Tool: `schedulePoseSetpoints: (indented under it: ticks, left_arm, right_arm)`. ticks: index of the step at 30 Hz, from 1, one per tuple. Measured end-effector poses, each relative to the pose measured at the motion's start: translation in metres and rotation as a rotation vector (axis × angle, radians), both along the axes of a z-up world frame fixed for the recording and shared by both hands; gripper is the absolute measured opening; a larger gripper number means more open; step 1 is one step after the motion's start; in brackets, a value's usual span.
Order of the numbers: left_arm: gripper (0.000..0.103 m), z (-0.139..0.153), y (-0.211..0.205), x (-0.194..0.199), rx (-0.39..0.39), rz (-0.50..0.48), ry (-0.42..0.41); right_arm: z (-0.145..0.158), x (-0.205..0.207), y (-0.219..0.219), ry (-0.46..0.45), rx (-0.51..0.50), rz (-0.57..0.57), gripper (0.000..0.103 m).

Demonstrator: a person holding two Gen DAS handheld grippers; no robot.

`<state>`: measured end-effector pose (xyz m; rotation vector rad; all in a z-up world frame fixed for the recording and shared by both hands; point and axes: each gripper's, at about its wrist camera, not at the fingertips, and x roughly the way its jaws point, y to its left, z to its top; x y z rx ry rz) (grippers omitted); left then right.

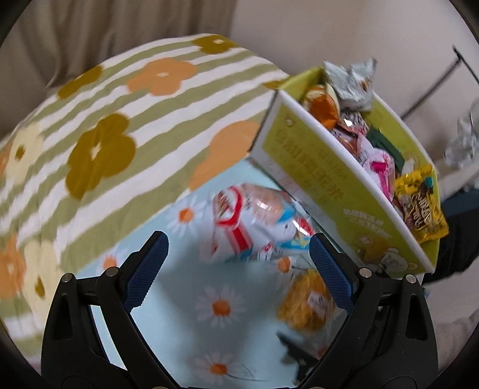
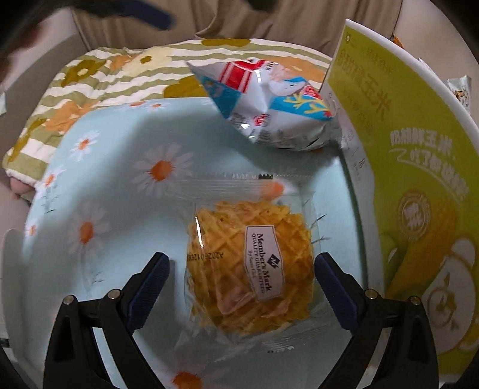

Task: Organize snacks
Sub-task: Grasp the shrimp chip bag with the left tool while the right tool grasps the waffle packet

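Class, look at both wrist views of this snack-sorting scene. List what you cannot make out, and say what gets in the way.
- Left wrist view: print on the white snack bag is motion-blurred.
- Left wrist view: snacks low in the green box are hidden by its wall and the upper packets.
- Right wrist view: the box's contents are hidden by its side wall.
- Right wrist view: the dark shape at the top is cut off and blurred.

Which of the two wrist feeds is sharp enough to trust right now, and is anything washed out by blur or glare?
Left wrist view: motion-smeared, the white snack bag and green box print are soft, and a shadow falls across the daisy cloth. Right wrist view: sharper, the label on the wrapped waffle cake reads clearly, with slight glare on its clear wrapper. Both bend straight edges at the rim.
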<state>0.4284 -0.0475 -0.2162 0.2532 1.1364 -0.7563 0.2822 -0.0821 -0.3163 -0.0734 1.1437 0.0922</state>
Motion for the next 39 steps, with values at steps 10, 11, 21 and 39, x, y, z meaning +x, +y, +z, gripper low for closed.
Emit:
schedulePoseSetpoints:
  ticks: [10, 11, 21, 39]
  left_arm:
    - [0.095, -0.026, -0.072, 0.006, 0.338, -0.651, -0.049]
    - [0.095, -0.035, -0.079, 0.007, 0.399, -0.713, -0.056]
    - [0.098, -0.083, -0.108, -0.004, 0.506, -0.958, 0.023]
    - [0.065, -0.079, -0.087, -0.042, 0.496, -0.908, -0.167]
  right_arm:
    - [0.000, -0.002, -0.016, 0.011, 0.070, -0.051, 0.097]
    - [-0.002, -0.002, -0.017, 0.016, 0.083, -0.058, 0.097]
    - [-0.005, -0.014, -0.023, 0.028, 0.095, -0.073, 0.097]
    - [-0.007, -0.015, -0.024, -0.012, 0.082, -0.070, 0.085]
